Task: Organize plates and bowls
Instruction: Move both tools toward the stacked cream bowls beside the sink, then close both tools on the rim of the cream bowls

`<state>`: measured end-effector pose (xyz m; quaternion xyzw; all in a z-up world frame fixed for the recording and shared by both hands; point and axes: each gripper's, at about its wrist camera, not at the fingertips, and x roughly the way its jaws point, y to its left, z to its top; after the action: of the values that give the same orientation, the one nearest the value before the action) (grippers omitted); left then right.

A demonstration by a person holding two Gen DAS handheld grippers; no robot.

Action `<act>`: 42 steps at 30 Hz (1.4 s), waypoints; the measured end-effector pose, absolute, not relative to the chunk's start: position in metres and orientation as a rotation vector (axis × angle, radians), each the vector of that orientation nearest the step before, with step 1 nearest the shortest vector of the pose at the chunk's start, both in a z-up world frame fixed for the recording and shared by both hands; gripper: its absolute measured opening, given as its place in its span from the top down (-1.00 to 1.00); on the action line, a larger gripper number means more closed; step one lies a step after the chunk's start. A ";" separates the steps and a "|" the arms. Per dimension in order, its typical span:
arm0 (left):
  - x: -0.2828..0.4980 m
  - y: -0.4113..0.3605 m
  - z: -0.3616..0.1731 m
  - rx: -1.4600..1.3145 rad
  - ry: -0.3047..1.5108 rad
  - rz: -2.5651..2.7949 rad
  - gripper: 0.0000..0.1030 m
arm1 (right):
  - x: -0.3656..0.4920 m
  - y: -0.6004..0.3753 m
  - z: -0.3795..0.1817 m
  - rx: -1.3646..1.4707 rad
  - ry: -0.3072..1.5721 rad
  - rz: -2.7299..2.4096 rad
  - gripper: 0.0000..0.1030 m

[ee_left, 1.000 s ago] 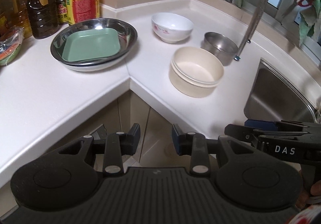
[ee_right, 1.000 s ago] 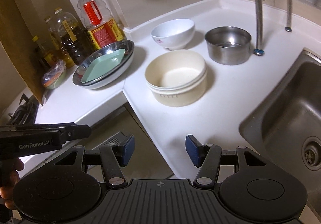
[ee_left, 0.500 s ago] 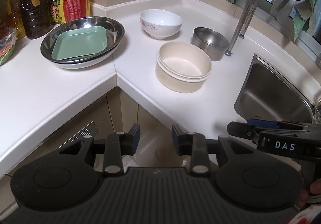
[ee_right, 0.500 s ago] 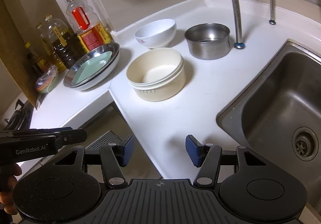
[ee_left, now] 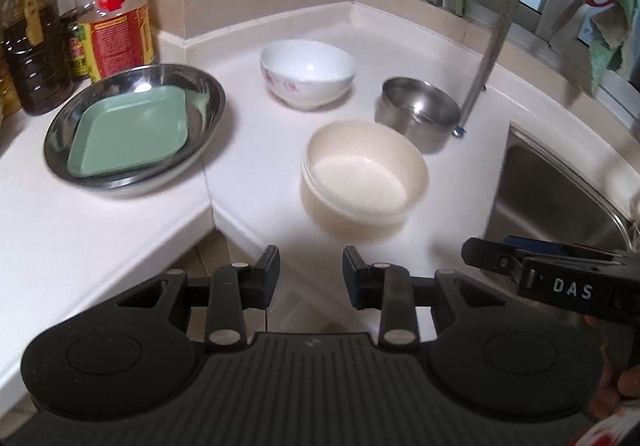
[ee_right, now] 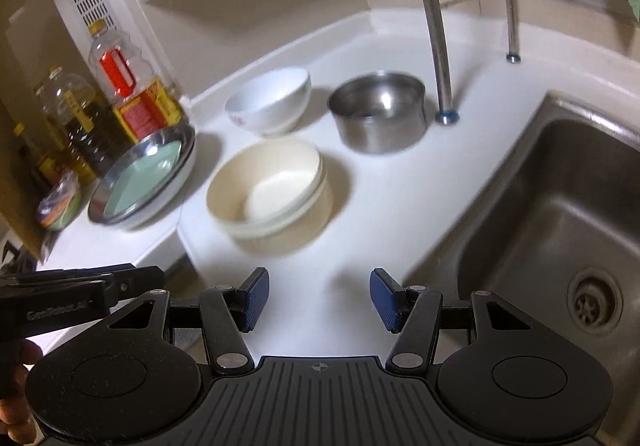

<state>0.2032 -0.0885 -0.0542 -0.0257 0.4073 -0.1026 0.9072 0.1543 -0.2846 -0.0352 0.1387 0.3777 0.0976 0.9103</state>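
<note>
A: What's laid out on the counter?

B: Near the front edge, a cream bowl, with what looks like a second one nested under it. Behind it to the right, just beside it, a steel bowl. Behind it to the left, a white bowl with pink flowers, standing apart from the other two.

A: And the plates?

B: Off to the left, across the corner seam. A green square plate lies inside a wide steel dish, and from the right wrist view that dish seems to sit on a white plate. Oil bottles stand right behind them against the wall.

A: The two tools?

B: Both hang in front of the counter's edge, pointing down and in at the dishes, touching none of them. The left gripper has its fingers a modest gap apart, nothing between them. The right gripper has its blue-padded fingers spread wider, also empty. It hangs over the counter's bare front strip, with the cream bowl ahead of it.

A: What's on the right?

B: The steel sink, and a metal pole planted on the counter just beside the steel bowl.
</note>
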 end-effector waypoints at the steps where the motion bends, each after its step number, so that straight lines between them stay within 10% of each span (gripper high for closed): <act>1: 0.212 -0.088 -0.055 -0.063 0.845 -0.215 0.41 | 0.159 -0.284 -0.035 0.282 0.770 0.192 -0.09; 14: 0.284 -0.089 -0.075 -0.096 0.876 -0.296 0.41 | 0.225 -0.269 -0.043 0.304 0.736 0.136 -0.06; 26: 0.305 -0.092 -0.090 -0.075 0.911 -0.366 0.62 | 0.239 -0.263 -0.054 0.309 0.746 0.123 0.67; 42: 0.321 -0.081 -0.039 -0.074 0.793 -0.365 0.64 | 0.254 -0.259 -0.011 0.317 0.662 0.149 0.69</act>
<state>0.3211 -0.0805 -0.0395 -0.0360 0.3838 -0.1769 0.9056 0.2544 -0.2591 -0.0112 0.1551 0.3235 0.0728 0.9306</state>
